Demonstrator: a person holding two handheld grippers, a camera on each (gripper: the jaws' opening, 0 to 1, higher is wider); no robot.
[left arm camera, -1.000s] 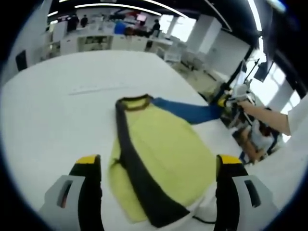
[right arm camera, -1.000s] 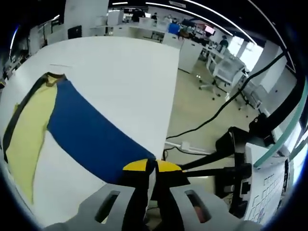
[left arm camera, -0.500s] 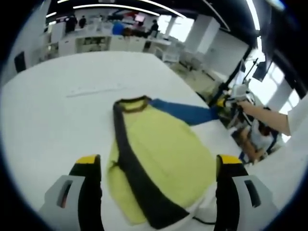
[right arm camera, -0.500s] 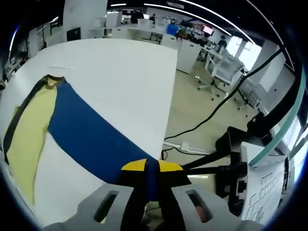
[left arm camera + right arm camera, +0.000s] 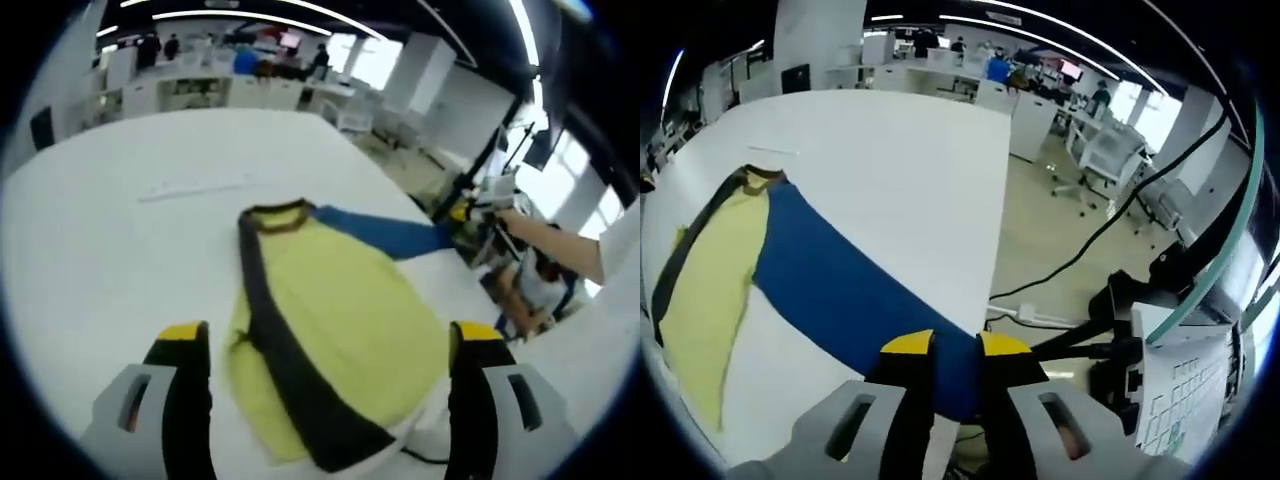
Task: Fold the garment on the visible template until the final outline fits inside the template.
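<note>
Right gripper (image 5: 952,352) pinches the blue sleeve (image 5: 855,290) of a yellow garment (image 5: 335,325) on a white table (image 5: 110,220); left gripper (image 5: 328,345) gapes empty

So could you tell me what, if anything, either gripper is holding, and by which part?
The right gripper pinches the end of the garment's blue sleeve. The left gripper holds nothing.

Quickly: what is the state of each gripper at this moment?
Left gripper: open, holding nothing, above the yellow garment.
Right gripper: the blue sleeve lies between its jaws; whether they clamp it cannot be told.
</note>
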